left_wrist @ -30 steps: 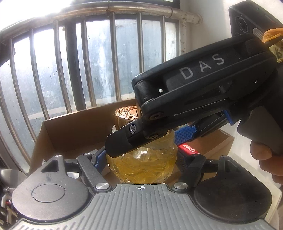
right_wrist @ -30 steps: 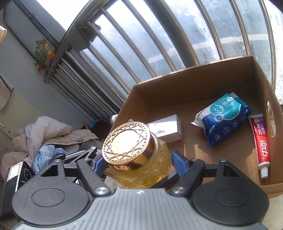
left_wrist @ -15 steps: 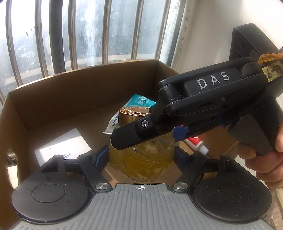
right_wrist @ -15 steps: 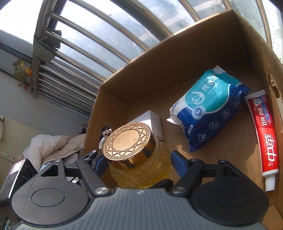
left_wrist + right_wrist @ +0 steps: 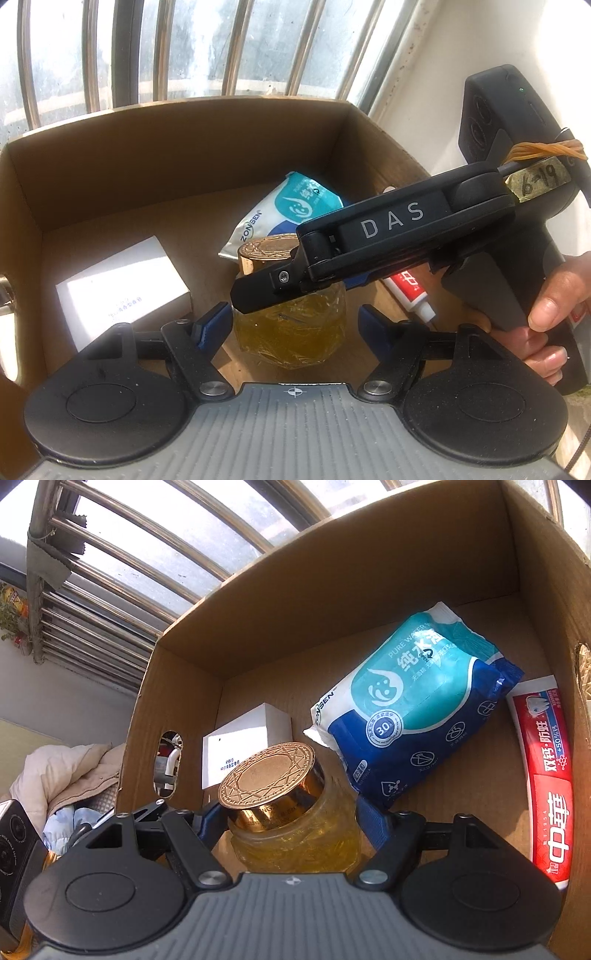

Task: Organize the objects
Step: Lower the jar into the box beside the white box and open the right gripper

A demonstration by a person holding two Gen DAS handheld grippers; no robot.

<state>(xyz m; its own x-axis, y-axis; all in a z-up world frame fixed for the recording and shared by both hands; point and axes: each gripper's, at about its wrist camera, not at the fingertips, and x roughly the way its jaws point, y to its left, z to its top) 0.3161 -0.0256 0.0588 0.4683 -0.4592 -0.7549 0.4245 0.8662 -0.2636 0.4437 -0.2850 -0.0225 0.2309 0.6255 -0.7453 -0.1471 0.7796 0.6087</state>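
Since the jar stands upright inside the cardboard box, gold lid up and long axis vertical, everything for me turns on how it sits between my two pairs of fingers. It lies straight ahead of both tongs and low, in the open floor between the white carton on one side and the wipes pack on the other, with the toothpaste tube well apart along the far wall. My right tongs have the closer hold: in their own view the blue pads sit against the glass on both sides just under the lid, so I read them as pinching the jar. From the left wrist view one right finger crosses in front of the jar's shoulder, my right hand behind it on the grip. My left tongs straddle the jar lower down, from a crossing direction; one pad looks to be at the glass, the other shows a sliver of cardboard beside it, so I cannot tell whether they press or merely bracket it. Whether the base rests on the box floor I cannot tell either. My judgement is that setting it down comes next, and that the fingers must spread sideways before backing off, or the lid's rim could catch.
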